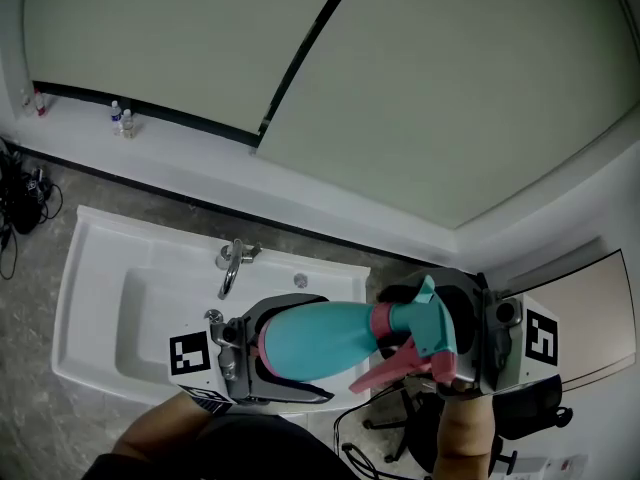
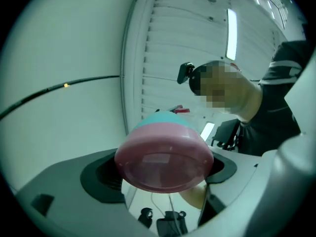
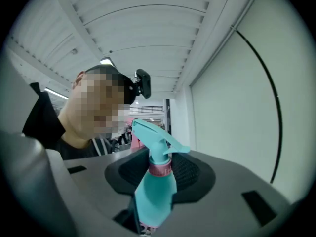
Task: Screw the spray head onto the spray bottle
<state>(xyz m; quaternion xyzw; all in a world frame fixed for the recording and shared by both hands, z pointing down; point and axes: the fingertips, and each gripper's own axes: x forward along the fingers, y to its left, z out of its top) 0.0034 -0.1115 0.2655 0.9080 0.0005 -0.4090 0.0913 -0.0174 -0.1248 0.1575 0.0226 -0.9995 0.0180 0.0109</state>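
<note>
Both clamped: L gripper on bottle base, keeping it level, midair above sink; R gripper on head, already at neck w/ pink collar, prob. set for twisting tight. Opposite ends gripped for bracing vs. turning.

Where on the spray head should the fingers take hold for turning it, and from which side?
The pink collar of the spray head, fingers on opposite sides, coming in square to the spray bottle, away from the trigger. The collar is round and centred on the bottle's axis; the trigger juts out to one side.
</note>
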